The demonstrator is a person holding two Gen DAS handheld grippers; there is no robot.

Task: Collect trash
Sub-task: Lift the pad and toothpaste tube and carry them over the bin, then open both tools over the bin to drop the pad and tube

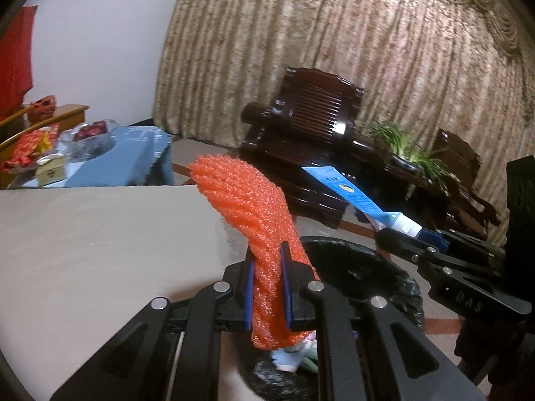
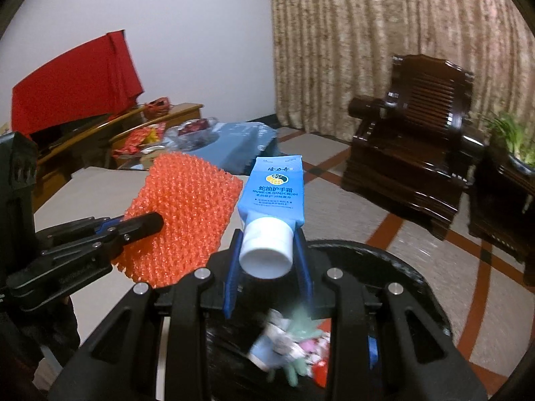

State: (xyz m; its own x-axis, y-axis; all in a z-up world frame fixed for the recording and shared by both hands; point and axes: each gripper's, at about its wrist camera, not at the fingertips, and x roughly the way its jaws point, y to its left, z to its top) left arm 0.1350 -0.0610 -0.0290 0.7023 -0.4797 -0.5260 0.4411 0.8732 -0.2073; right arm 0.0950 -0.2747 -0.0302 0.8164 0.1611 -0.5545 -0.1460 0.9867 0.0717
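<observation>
Two hand-held grippers hang over a black-lined trash bin (image 2: pixel 418 267) beside the beige surface (image 1: pixel 100 234): the left hand-held gripper (image 1: pixel 269 267) is clenched on an orange foam net (image 1: pixel 247 200) rising toward 11 o'clock, the right hand-held gripper (image 2: pixel 267 260) is clamped on the white cap of a blue hand cream tube (image 2: pixel 274 190). Discarded wrappers (image 2: pixel 294 344) lie inside at 6 o'clock.

Blue hand cream tube (image 2: pixel 272 189) reads "SNAKE OIL HAND CREAM" beneath larger Chinese characters 蛇油护手霜, smaller print illegible; the right gripper (image 1: pixel 406 234) body carries embossed letters "DAS" in left wrist view.
</observation>
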